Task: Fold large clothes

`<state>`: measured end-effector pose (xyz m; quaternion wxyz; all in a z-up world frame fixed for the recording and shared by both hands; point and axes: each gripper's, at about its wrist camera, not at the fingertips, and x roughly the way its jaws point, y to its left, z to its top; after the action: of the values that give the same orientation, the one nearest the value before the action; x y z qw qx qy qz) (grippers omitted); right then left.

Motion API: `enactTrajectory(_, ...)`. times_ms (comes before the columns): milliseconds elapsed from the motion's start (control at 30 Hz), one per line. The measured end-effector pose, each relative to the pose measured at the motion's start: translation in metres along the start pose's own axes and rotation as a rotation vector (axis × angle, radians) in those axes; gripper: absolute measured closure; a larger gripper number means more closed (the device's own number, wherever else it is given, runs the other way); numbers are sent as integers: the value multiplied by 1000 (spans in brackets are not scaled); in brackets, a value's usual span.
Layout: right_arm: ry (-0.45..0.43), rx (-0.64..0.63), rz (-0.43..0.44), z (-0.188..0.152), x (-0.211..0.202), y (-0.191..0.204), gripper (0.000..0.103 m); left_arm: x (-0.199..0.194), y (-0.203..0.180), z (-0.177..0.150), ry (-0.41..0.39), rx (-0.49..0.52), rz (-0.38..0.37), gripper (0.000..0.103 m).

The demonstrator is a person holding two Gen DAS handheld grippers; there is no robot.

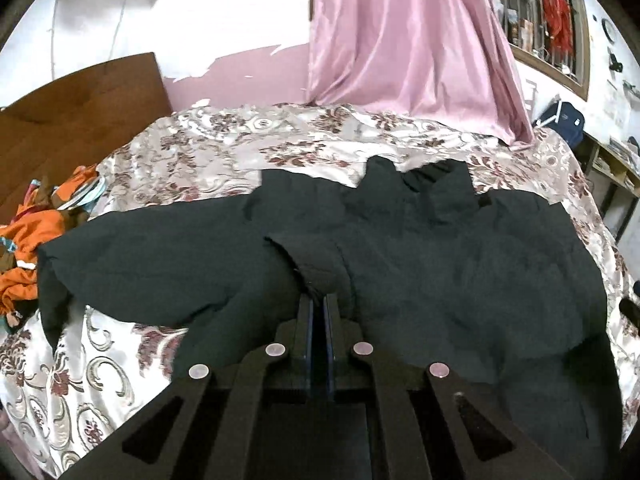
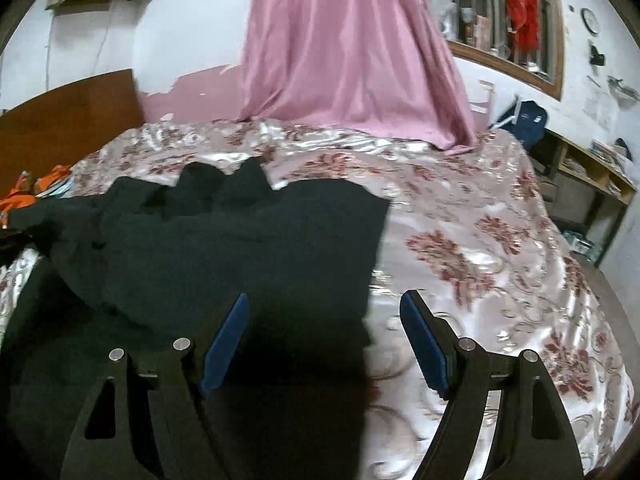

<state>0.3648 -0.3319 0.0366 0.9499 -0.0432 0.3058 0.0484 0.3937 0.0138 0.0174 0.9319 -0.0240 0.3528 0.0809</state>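
Pinching black garment (image 1: 400,240) fold, left hand-held gripper (image 1: 319,300) angled down; right hand-held gripper (image 2: 324,312) spread wide, empty.

Large dark garment (image 1: 400,248) spread, rumpled, across the floral bedspread (image 1: 208,152).

Your garment (image 1: 400,248) is a flat, very dark green-black with no pattern. Under it the bedspread (image 1: 224,148) is shiny silver-pink with maroon flowers and pale scrolls. At twelve o'clock hangs a plain glossy pink curtain (image 1: 404,40). At nine o'clock you have bright orange clothes (image 1: 24,248). Your gripper pads (image 2: 226,340) are blue on black fingers.
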Motion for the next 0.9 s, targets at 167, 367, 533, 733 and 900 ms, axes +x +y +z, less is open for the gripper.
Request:
enactTrajectory(167,108,-33,79,0,30,51,30,17,33,-11,48,-43,-59,98)
enactTrajectory(367,177,-109,104,13,78,116,30,29,33,-29,70,34,-66,98)
enactTrajectory(533,271,-220,62,13,130,167,30,49,37,-40,126,39,-83,98)
enactTrajectory(733,318,-273,-13,-6,163,192,11,65,58,-56,162,-50,-189,93)
enactTrajectory(900,280,-265,14,-16,166,191,2,62,66,-61,186,-66,-244,75)
